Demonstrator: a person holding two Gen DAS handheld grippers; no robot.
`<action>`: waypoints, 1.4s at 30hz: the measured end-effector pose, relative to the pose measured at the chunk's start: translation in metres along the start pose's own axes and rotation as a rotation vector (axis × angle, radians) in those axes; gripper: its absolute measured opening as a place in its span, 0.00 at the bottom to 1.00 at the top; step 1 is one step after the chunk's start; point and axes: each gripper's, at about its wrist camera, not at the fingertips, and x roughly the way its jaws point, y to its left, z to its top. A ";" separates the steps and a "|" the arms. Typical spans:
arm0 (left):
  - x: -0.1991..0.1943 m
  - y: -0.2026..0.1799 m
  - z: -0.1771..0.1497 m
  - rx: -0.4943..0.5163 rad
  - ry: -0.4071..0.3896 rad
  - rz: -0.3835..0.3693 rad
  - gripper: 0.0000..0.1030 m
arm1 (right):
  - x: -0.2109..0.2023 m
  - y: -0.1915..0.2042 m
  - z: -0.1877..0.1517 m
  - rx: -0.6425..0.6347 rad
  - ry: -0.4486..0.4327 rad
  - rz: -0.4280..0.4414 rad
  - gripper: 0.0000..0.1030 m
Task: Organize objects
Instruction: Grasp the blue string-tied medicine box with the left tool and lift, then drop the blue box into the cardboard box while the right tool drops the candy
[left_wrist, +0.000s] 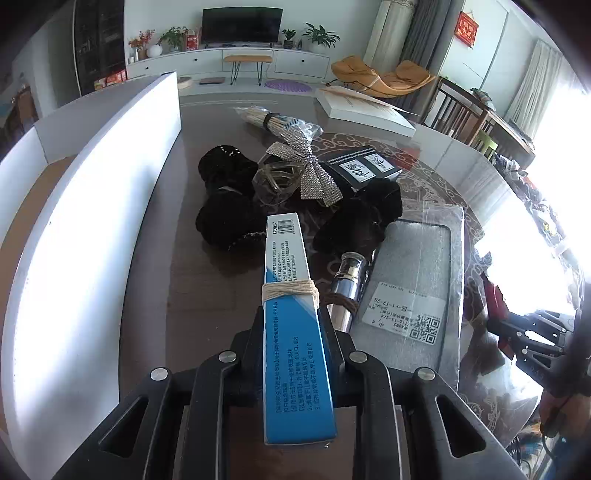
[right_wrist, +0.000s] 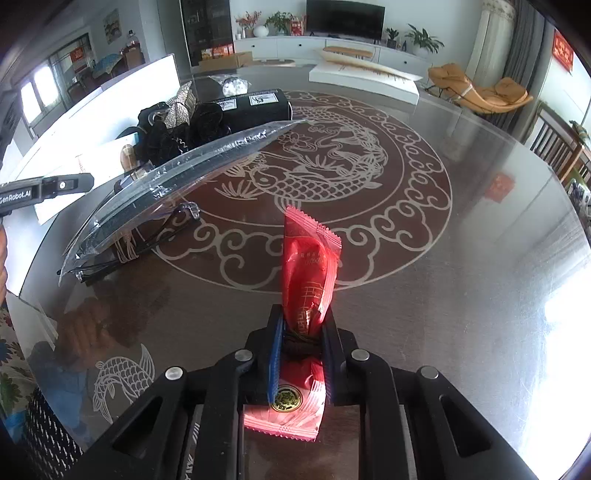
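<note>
My left gripper is shut on a long blue and white box with string wound round its middle. The box sticks out forward above the table. My right gripper is shut on a red snack packet that stands up between the fingers over the fish pattern. In the right wrist view the left gripper's black body shows at the far left. A white open box stands along the left of the table.
On the round glass table lie black scrunchies, a rhinestone bow, a clear hair claw, a black box, a stick bundle, a silver cylinder, a bagged grey pad and a white book.
</note>
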 end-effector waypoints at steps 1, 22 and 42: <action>0.000 0.004 -0.004 -0.014 0.001 -0.005 0.23 | -0.004 -0.001 -0.001 0.002 -0.004 -0.002 0.18; -0.153 0.155 -0.020 -0.357 -0.202 0.135 0.22 | -0.102 0.213 0.126 -0.103 -0.206 0.530 0.18; -0.153 0.170 -0.048 -0.315 -0.191 0.433 0.73 | -0.039 0.260 0.127 -0.165 -0.196 0.403 0.66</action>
